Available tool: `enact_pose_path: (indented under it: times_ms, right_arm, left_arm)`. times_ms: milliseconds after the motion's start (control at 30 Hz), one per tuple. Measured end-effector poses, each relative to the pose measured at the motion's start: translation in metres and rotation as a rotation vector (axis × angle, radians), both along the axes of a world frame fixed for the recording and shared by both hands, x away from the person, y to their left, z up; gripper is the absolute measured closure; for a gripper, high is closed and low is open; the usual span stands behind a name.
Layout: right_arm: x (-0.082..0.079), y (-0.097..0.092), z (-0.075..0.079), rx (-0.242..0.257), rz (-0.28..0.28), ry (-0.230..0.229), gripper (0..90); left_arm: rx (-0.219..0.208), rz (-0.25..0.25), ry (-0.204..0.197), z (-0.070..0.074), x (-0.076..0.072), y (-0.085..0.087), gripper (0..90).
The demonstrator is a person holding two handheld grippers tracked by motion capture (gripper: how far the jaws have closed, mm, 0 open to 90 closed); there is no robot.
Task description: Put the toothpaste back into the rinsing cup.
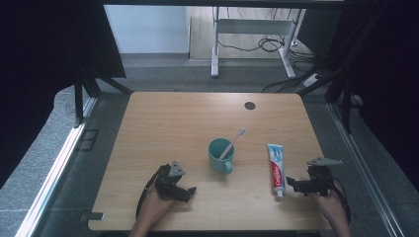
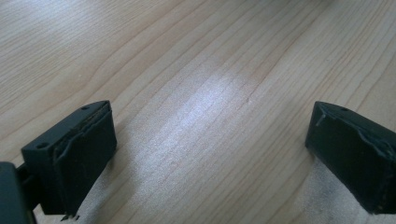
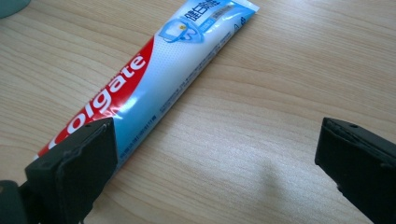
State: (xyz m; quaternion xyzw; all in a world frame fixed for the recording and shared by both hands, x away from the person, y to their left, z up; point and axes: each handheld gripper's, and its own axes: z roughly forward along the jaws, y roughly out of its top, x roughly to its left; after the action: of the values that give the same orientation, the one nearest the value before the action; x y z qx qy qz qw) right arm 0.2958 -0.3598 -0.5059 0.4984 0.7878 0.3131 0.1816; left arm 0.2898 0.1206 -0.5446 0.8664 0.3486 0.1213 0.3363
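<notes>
I've got the right gripper (image 1: 291, 185) low over the table (image 1: 163, 123), jaws spread wide apart and holding nothing. The toothpaste tube (image 1: 276, 168) lies flat just left of it, at the near right of the table, cap end toward me, crimped end pointing away. In the right gripper view the tube (image 3: 154, 79) is glossy plastic, red and white with a pale blue far end, long and flattening to a straight crimp. One black jaw stands in front of the tube's near end in that view; whether it touches I cannot tell. The other jaw sits well off over bare wood.

My left gripper (image 1: 187, 191) rests at the near left, jaws also wide apart, nothing between them. In the left gripper view I see pale wood (image 2: 205, 93) with fine straight grain and a soft sheen of light between the blocky matte jaw pads, whose edges look a bit chipped.

Between the two grippers, slightly farther out, stands a teal cup (image 1: 220, 155), round, smooth, handle turned toward me, with a white toothbrush (image 1: 233, 142) leaning in it, head up and to the right. The cup and tube are apart, a strip of open wood between them.

The far half of the table is bare wood apart from a small dark round spot (image 1: 250, 105) near the far edge. The near edge runs close under both hands.
</notes>
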Motion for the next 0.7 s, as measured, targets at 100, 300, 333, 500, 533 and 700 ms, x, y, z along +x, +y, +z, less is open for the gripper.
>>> enact_pose_path:
  times_ms: [100, 300, 333, 500, 533, 700]
  right_arm:
    - [0.003, 0.002, 0.003, 0.004, 0.006, 0.023, 0.0]
    - [0.009, 0.008, 0.007, 0.0, 0.008, 0.053, 0.0]
    - [0.01, 0.008, 0.007, 0.0, 0.008, 0.059, 0.0]
    - [0.015, 0.013, 0.01, -0.001, 0.016, 0.095, 0.0]
    - [0.017, 0.014, 0.011, -0.001, 0.018, 0.104, 0.0]
    - [0.024, 0.02, 0.015, -0.013, 0.031, 0.142, 0.0]
  left_arm:
    - [-0.001, 0.001, 0.0, 0.0, 0.0, 0.0, 2.1]
    - [-0.001, 0.002, -0.001, 0.0, 0.0, 0.0, 2.2]
    - [-0.001, 0.002, -0.001, 0.0, 0.0, 0.0, 2.2]
    - [-0.001, 0.003, -0.001, 0.0, 0.0, 0.0, 2.2]
    - [-0.002, 0.004, 0.001, 0.0, 0.0, 0.0, 2.2]
    - [-0.002, 0.003, -0.001, 0.0, 0.0, 0.0, 2.2]
